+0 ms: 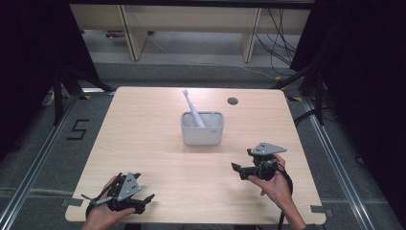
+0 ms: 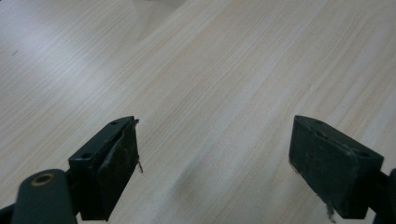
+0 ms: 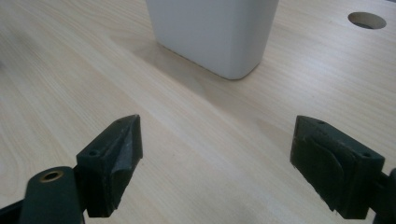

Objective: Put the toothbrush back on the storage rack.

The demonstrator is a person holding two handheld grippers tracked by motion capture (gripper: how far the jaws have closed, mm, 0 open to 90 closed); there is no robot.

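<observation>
A white rectangular holder [image 1: 202, 128] stands upright near the middle of the wooden table [image 1: 158, 153], and a light grey toothbrush [image 1: 193, 108] leans in it with its head up and to the left. My left gripper [image 1: 143, 199] rests low at the front left corner, jaws wide apart over bare wood [image 2: 212, 140]. My right gripper [image 1: 238, 170] is held at the front right, open, jaws pointing left. In the right gripper view the holder's lower wall [image 3: 212, 32] stands just beyond my open right gripper [image 3: 215, 154].
A round cable hole [image 1: 232, 101] is cut in the table behind the holder, also seen as the hole [image 3: 366, 19] in the right gripper view. Wooden desk legs and loose cables lie on the floor beyond the far edge.
</observation>
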